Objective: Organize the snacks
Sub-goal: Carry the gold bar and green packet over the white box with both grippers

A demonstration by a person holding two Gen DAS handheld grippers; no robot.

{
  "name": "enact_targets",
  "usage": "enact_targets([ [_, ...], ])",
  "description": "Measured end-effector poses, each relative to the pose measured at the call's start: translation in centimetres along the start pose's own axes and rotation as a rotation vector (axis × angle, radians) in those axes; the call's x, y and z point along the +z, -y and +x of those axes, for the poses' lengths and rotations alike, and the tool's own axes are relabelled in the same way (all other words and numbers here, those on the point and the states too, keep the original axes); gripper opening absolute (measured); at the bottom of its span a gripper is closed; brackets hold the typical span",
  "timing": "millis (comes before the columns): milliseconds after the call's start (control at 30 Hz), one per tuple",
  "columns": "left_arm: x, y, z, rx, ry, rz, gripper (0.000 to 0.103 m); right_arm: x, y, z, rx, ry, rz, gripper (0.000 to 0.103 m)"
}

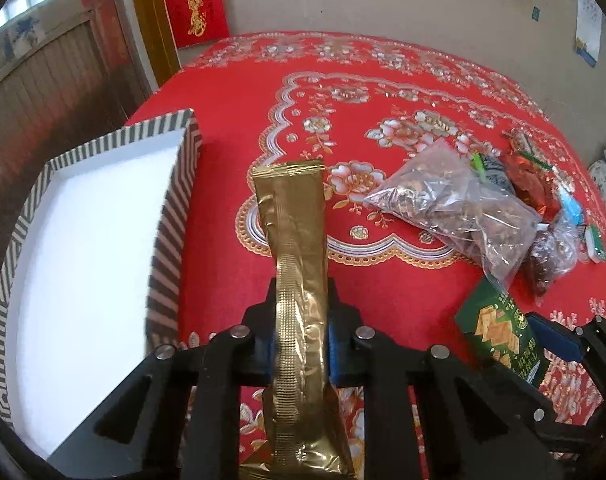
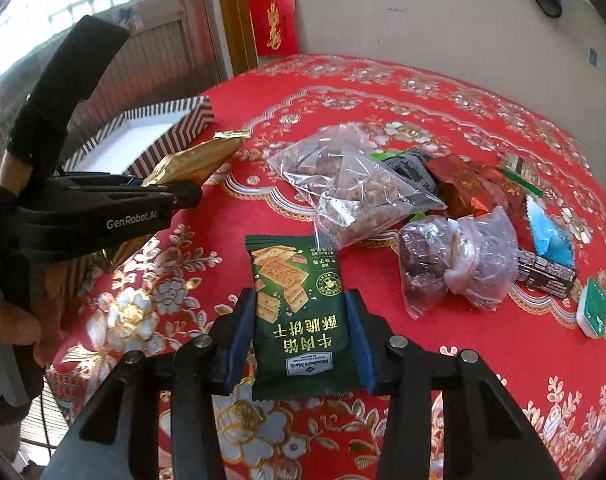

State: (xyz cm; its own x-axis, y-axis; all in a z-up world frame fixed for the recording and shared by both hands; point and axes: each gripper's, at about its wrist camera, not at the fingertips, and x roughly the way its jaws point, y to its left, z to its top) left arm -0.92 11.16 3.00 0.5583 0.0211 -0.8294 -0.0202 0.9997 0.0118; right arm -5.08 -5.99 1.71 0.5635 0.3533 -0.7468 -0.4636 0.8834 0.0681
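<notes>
The left hand-held gripper [image 1: 301, 320] is clamped on a long gold packet [image 1: 297, 264], its blue pads pressed against both sides, with the packet sticking out forward above the table [image 1: 231, 128]. The right hand-held gripper [image 2: 301, 320] is closed around a green cracker packet [image 2: 299, 304], held just above the red flowered tablecloth.

To the left sits a striped box [image 1: 171, 216] with a white inside; nothing can be seen in the part that shows. Farther right on the table lies a loose pile of snacks: a clear bag of nuts [image 1: 455, 204], then a smaller clear bag of dark fruit [image 1: 551, 256].

Only the right wrist view shows the left hand-held gripper from the side and, at the far end of the pile, red packets [image 2: 471, 188], a blue packet [image 2: 551, 236] and a small green and white pack [image 2: 593, 314].
</notes>
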Motion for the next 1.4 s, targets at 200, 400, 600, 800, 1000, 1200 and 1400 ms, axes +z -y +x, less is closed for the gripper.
enact_targets([
  [200,-0.1,0.4,-2.1,0.006,0.044,0.013,0.020,0.2,-0.2,-1.7,0.045,0.046,0.030,0.044],
  [400,-0.2,0.3,-3.6,0.000,0.071,0.015,0.020,0.7,-1.3,-2.6,0.079,0.075,0.029,0.044],
  [600,0.0,-0.8,-5.0,0.017,0.099,0.009,0.020,1.9,-2.3,-2.7,0.057,0.096,0.008,0.045],
  [800,0.5,-2.5,-6.3,0.055,0.126,0.005,0.020,3.8,-3.4,-1.6,0.040,0.099,-0.016,0.045],
  [1000,1.3,-5.3,-6.6,0.075,0.129,-0.020,0.020,5.8,-4.8,0.1,0.068,0.087,-0.020,0.045],
  [1200,1.9,-8.3,-6.5,0.115,0.129,-0.040,0.020,8.0,-6.7,1.7,0.077,0.082,-0.046,0.045],
  [1400,2.8,-11.9,-5.5,0.151,0.103,-0.068,0.020,10.2,-8.7,3.2,0.092,0.080,-0.074,0.045],
])
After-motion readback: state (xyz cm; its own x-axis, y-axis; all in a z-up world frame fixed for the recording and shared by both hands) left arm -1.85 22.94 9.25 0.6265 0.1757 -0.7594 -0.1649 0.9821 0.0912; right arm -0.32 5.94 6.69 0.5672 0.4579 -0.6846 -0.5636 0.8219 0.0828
